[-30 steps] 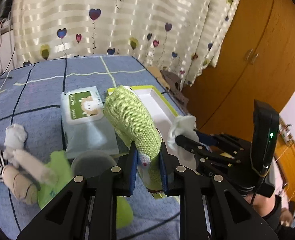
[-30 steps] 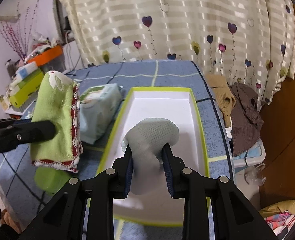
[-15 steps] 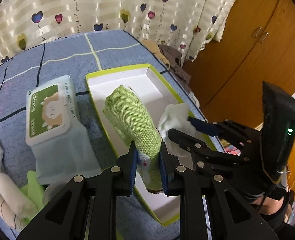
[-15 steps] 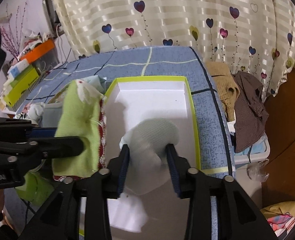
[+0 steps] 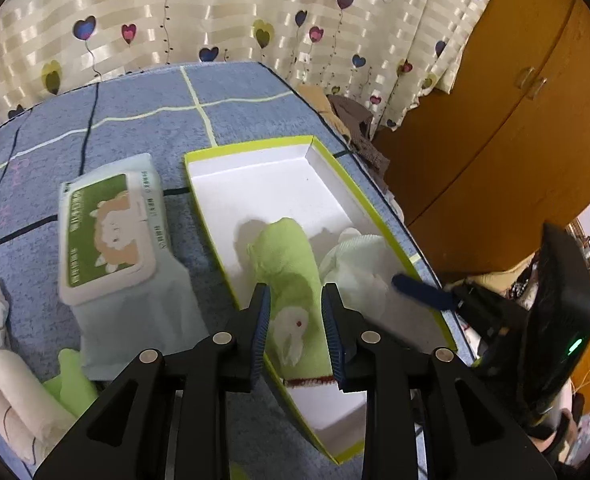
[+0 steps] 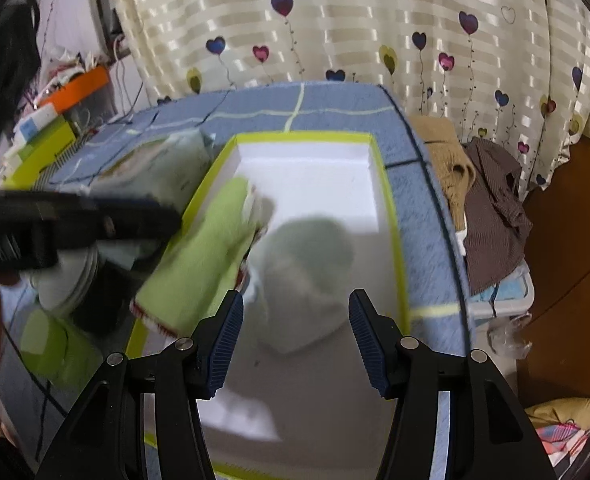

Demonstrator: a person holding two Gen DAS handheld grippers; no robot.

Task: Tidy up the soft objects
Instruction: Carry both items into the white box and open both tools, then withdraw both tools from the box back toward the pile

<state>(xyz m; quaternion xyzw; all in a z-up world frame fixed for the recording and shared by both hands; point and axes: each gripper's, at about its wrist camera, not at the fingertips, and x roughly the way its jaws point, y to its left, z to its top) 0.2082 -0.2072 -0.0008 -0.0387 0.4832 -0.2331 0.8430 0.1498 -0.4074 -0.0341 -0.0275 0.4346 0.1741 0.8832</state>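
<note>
A white box with a lime rim (image 5: 247, 146) lies on the blue bed cover. A green sock with a white rabbit (image 5: 291, 268) rests inside it along the left wall, between the pads of my left gripper (image 5: 295, 296). Those jaws are opening and the pads no longer squeeze the sock. Beside it in the box lies a white sock (image 5: 355, 264). In the right wrist view my right gripper (image 6: 295, 304) hovers over the white sock (image 6: 307, 280) with its jaws opening wide and clear of the sock. The green sock (image 6: 199, 264) is blurred there.
A pack of wet wipes (image 5: 111, 236) lies left of the box. Several more socks (image 5: 11, 392) and a green item (image 5: 71, 380) sit at the near left. Clothes (image 6: 491, 208) hang off the bed's right edge by a wooden wardrobe (image 5: 515, 120).
The left gripper carried the green sock over the box, lowered it inside and loosened its hold. The right gripper opened and the white sock dropped onto the box floor.
</note>
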